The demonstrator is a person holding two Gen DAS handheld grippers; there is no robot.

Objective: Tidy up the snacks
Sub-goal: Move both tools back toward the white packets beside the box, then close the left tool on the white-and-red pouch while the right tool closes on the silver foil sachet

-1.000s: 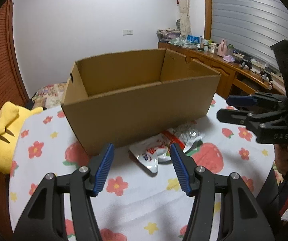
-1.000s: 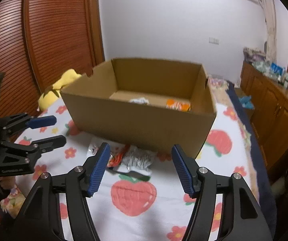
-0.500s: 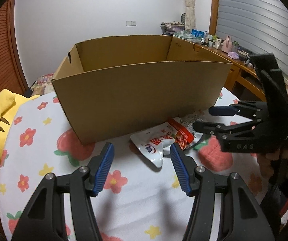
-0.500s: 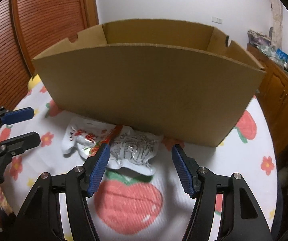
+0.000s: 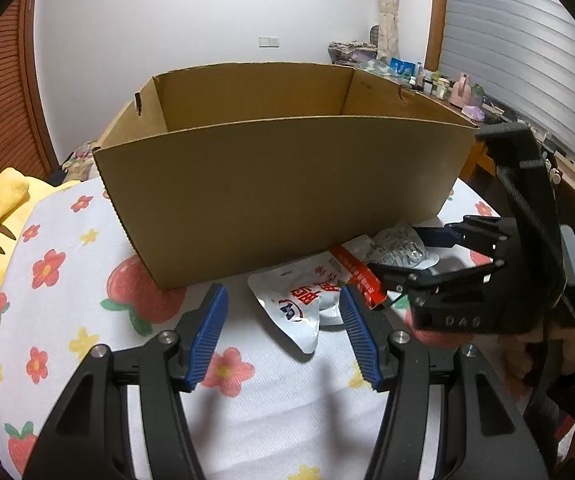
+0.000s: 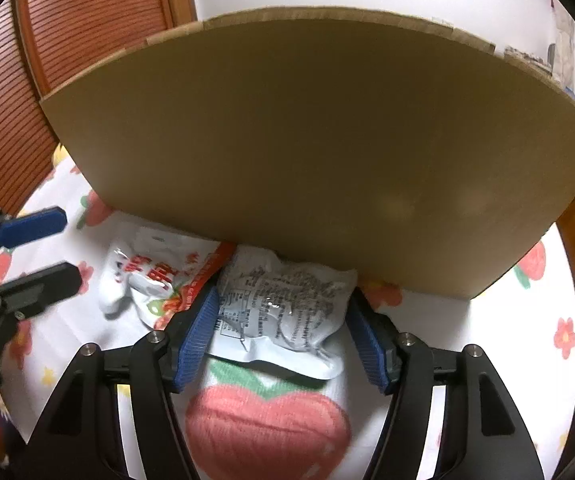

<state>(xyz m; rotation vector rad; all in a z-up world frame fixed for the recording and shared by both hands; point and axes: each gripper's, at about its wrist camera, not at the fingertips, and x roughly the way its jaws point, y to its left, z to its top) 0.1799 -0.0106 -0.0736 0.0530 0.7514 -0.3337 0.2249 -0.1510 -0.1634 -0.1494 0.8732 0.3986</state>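
white cloth with strawberries and flowers (image 5: 87, 264) covers the table under my grippers. the silver snack packet (image 6: 283, 308) lies flat, its long axis across my right view, one end just under the near wall of the cardboard box (image 5: 287, 192). my right gripper (image 6: 287, 336) has just been opening; the packet sits between its jaws, and i cannot tell if the pads press it. the red-and-white packet (image 5: 307, 296) lies beside it, ahead of my open left gripper (image 5: 283, 336). free cloth stays on my near side.
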